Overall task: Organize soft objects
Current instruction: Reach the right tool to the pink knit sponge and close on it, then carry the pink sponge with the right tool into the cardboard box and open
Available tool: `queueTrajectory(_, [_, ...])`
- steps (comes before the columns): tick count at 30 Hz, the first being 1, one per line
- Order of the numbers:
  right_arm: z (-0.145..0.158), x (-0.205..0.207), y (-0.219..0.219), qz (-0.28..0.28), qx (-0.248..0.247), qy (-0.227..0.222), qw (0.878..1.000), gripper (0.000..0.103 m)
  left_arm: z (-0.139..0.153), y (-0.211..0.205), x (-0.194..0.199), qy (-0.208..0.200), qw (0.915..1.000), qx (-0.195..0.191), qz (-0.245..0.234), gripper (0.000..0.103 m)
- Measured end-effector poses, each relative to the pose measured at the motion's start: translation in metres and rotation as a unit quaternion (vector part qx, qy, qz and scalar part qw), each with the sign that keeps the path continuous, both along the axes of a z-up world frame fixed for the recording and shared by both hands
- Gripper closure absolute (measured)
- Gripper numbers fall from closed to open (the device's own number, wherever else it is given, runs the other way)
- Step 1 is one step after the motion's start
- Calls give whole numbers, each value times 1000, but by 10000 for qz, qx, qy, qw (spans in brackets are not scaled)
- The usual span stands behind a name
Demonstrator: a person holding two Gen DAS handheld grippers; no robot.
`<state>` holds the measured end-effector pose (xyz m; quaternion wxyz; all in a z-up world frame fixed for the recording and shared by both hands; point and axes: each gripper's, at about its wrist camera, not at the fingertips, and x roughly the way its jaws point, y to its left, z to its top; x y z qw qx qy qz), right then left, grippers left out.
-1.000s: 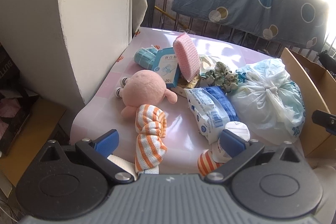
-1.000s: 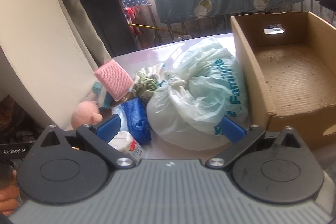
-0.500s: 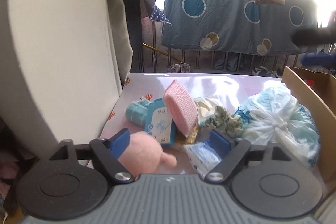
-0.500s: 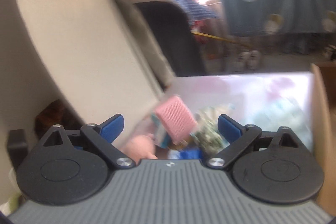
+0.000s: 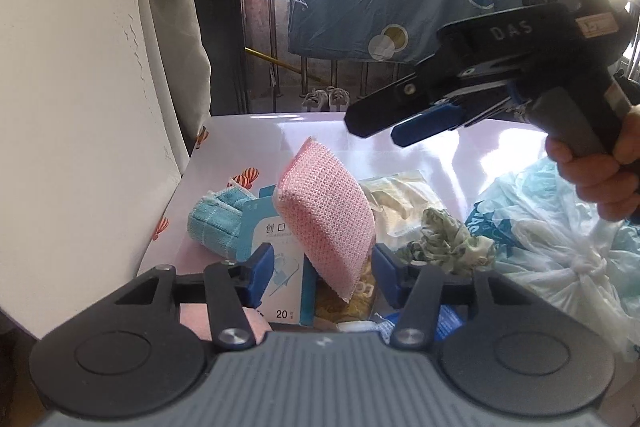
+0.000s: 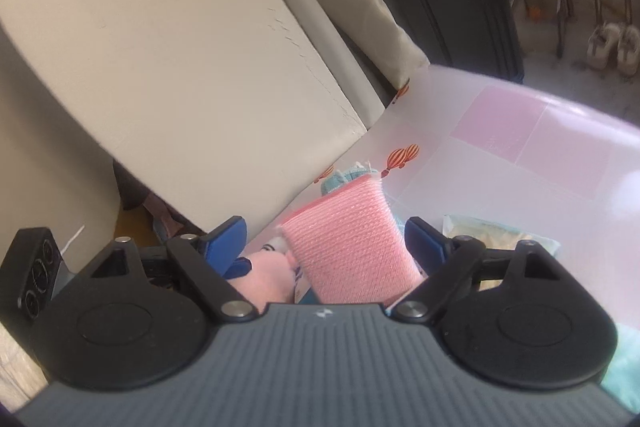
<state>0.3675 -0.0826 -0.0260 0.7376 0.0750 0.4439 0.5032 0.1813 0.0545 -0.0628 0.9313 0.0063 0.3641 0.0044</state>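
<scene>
A pink mesh sponge (image 5: 324,215) leans upright in the pile on the pink checked tablecloth (image 5: 248,147). My left gripper (image 5: 324,269) is low in front of it. Its jaws are closing with the sponge's lower end between them, and the pads do not visibly press on it. My right gripper (image 5: 376,131), held by a hand (image 5: 592,179), hovers above and behind the sponge. In the right wrist view the sponge (image 6: 348,243) sits between the closing jaws of that gripper (image 6: 324,239), with a gap on the left. A pink plush (image 6: 264,279) lies beside it.
A folded blue cloth (image 5: 212,227), a blue plaster box (image 5: 276,255), a clear packet (image 5: 396,195), a green scrunchie (image 5: 448,243) and a tied white plastic bag (image 5: 560,247) crowd around the sponge. A white pillar (image 5: 80,107) borders the table's left edge.
The left gripper advanced past the plush and the striped sock to the sponge, its jaws narrowing. The right gripper swung left from the bag and cardboard box to above the sponge.
</scene>
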Motion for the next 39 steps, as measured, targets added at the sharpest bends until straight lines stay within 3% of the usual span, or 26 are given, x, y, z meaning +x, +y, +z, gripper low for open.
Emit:
queueTrajectory(7, [-59,33,17,-42,153,791,9967,20,-17,5,35,409,9989,-177,165,48])
queueTrajectory(10, [-68,32,13,-74,283,1113,9934,21,-22,5,44,527,9982,-200,221,53])
queueTrajectory(16, [-67,23,16,-56,234,1067,9940,25,-14,7,47,435,9977,-217,470,56])
queueTrajectory(21, [-38,13,5,-341,464,1059,9927,33,15,6,34,156,9980,-249,552,56])
queueTrajectory(28, [27,-19,-16,-801,692,838,9908,38,73,-13,0,-388,9979,-308,407,56])
queueTrajectory(34, [80,-67,-68,-1268,866,685,9858,40,117,-56,-37,-788,9960,-411,-95,55])
queueTrajectory(39, [111,-113,-138,-1821,918,585,9772,41,136,-103,-47,-860,9920,-590,-705,55])
